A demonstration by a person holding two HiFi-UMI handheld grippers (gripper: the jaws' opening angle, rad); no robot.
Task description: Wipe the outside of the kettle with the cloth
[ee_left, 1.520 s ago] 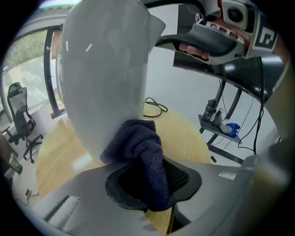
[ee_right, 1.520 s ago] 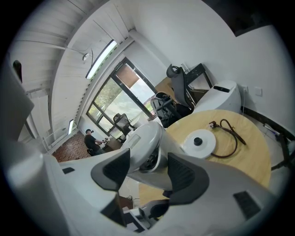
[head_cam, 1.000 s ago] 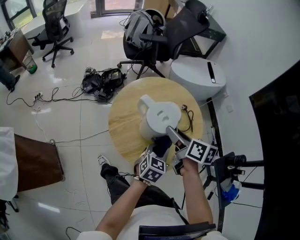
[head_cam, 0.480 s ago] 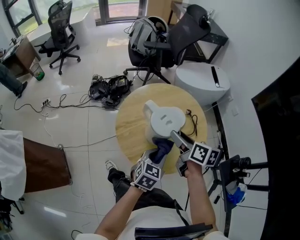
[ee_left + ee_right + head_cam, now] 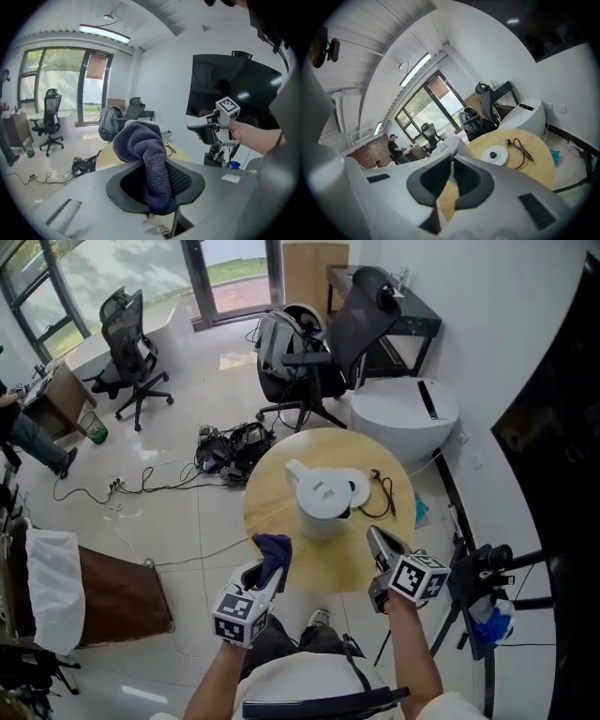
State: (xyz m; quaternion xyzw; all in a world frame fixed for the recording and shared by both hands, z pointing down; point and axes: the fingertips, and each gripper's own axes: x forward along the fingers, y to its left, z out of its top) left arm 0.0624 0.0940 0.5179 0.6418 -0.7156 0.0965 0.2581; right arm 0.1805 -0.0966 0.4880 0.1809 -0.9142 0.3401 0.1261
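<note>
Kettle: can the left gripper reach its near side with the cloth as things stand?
Probably yes. The left gripper is shut on the cloth at the near table edge, apart from the kettle, with only bare wood between. The right gripper, jaws just closed on nothing, sits off to the other side.

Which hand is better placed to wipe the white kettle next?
Left. The left tool grips the dark blue knitted cloth, aimed at the white electric kettle on the round wooden table. The right tool has just closed on nothing.
</note>
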